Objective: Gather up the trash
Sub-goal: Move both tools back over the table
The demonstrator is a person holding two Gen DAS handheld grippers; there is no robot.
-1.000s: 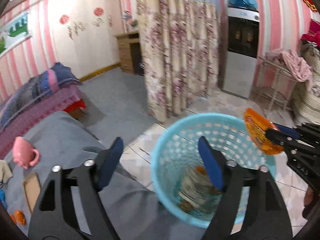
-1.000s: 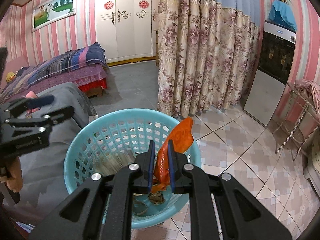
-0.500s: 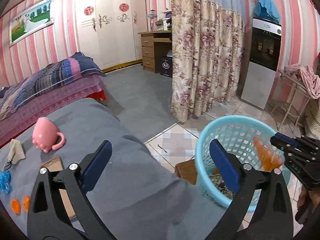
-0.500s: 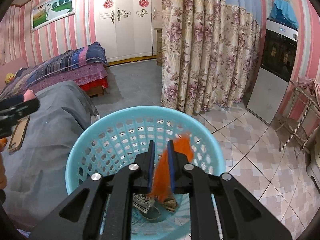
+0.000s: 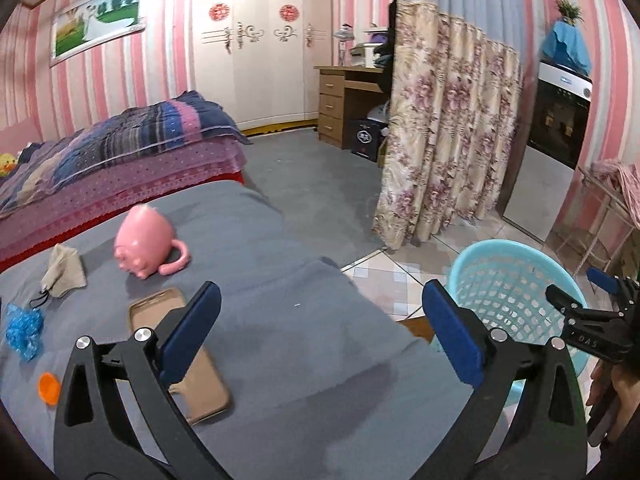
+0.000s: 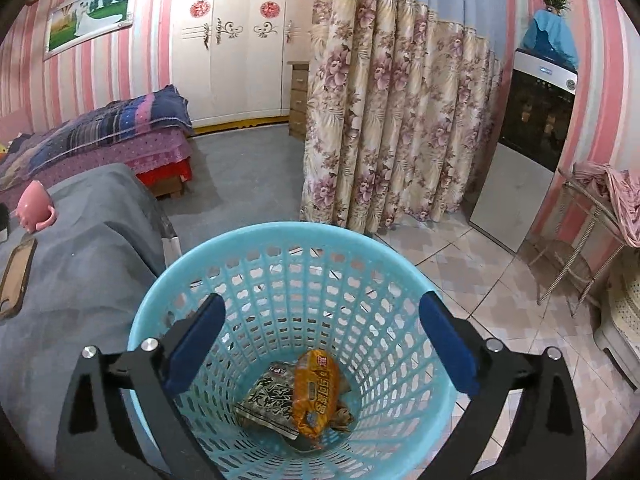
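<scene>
Since a second ago our right gripper [image 6: 320,344] has let go of the orange wrapper [image 6: 316,392], which now lies in the bottom of the blue basket [image 6: 280,236] on a dark packet [image 6: 268,400].

From the left wrist, our left gripper [image 5: 320,336] has swung from the basket to the grey cover [image 5: 280,264]; its jaws stand wide and bare. Near them lie an orange scrap [image 5: 49,388] and a blue crumpled piece [image 5: 22,330]: light, soft, likely slippery, best pinched across the middle.

From the right wrist, the jaws are spread wide above the basket, touching nothing.
</scene>
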